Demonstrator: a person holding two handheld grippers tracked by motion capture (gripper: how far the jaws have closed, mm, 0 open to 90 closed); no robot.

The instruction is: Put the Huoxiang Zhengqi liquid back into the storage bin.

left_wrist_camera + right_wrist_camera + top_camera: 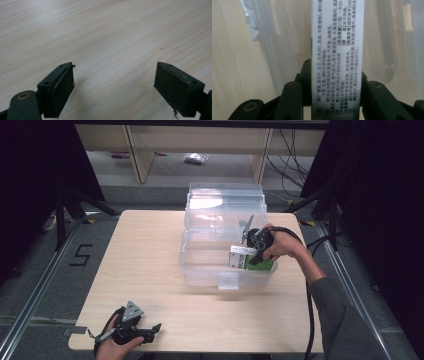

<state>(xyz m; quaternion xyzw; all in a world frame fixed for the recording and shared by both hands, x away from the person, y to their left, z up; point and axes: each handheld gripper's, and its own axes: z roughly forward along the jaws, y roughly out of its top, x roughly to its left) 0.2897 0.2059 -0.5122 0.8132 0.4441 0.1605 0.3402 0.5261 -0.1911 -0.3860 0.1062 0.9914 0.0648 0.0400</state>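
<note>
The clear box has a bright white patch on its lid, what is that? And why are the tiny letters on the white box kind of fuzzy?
High view: the patch is glare from a light bouncing off the clear box's open lid. Right gripper view: the white box sits very close to the camera between the jaws, so its print looks soft, blurriest at the bottom edge. Left gripper view: the table looks sharp, with soft shadows by the pads.

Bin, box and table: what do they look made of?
Bin: clear glossy plastic, probably; the table shows through its walls.
Box: likely printed cardboard, white with sharp flat faces and small text.
Table: pale wood-grain top, possibly laminate, matte.
</note>
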